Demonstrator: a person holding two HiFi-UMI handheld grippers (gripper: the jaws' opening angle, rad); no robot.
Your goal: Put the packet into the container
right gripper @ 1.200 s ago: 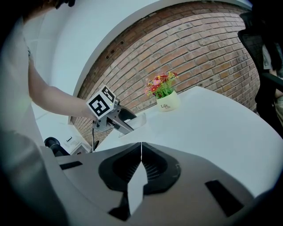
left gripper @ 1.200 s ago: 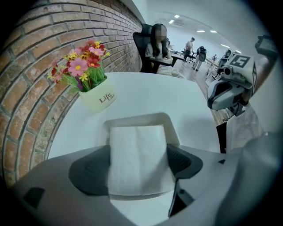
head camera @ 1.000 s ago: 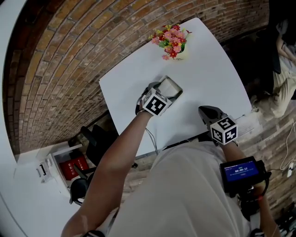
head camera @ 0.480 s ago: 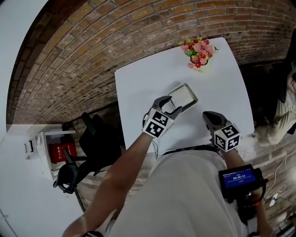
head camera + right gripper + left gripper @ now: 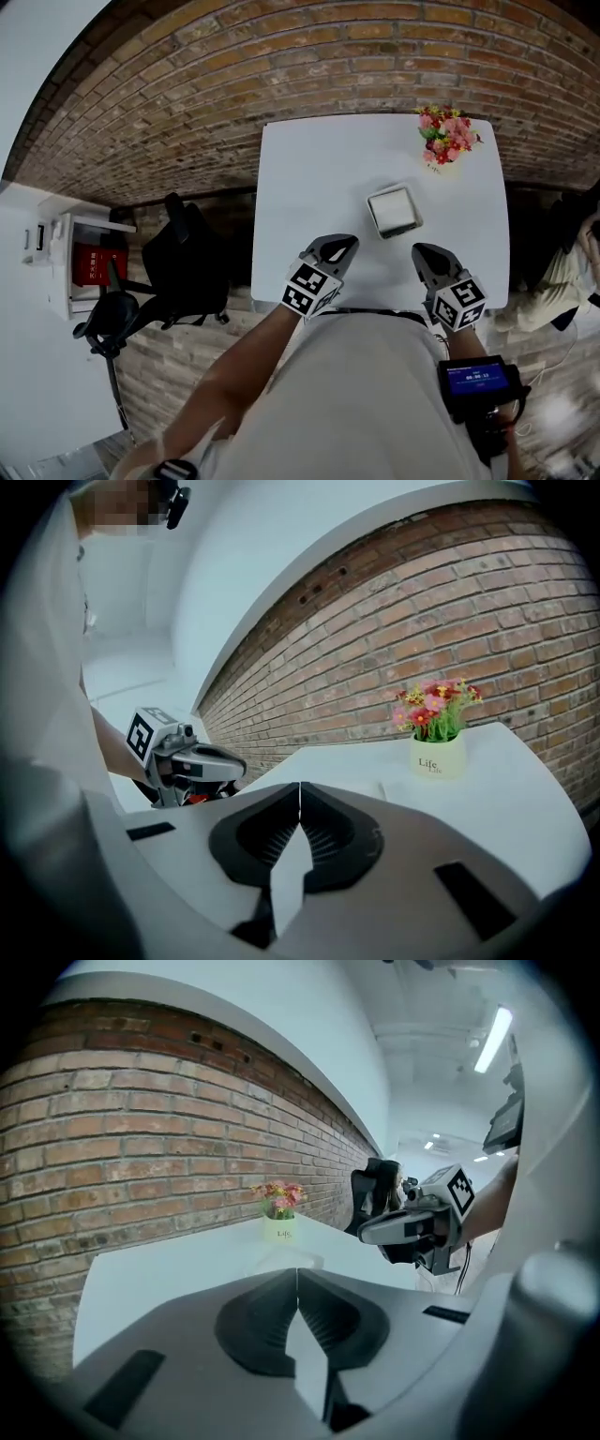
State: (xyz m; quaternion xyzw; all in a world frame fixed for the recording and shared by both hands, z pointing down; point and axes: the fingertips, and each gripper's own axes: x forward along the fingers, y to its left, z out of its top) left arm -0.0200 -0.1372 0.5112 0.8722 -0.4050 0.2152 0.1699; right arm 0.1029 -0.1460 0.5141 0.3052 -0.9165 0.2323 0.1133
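Note:
A small square pale container sits on the white table, right of its middle. I cannot make out the packet in it. In the left gripper view the container shows just past the jaw tips. My left gripper hangs over the table's near edge, left of and short of the container. Its jaws have just been closing and now meet with nothing between them. My right gripper hovers near the front edge, short of the container, its jaws also shut and empty.
A pot of pink and red flowers stands at the table's far right corner. A brick wall runs behind the table. A black chair and a white shelf stand to the left. A person is at the right edge.
My left gripper has let go at the container, drawn back toward the table's near edge and shut. The right gripper has lifted a little. The head view has swung, so the table appears straighter.

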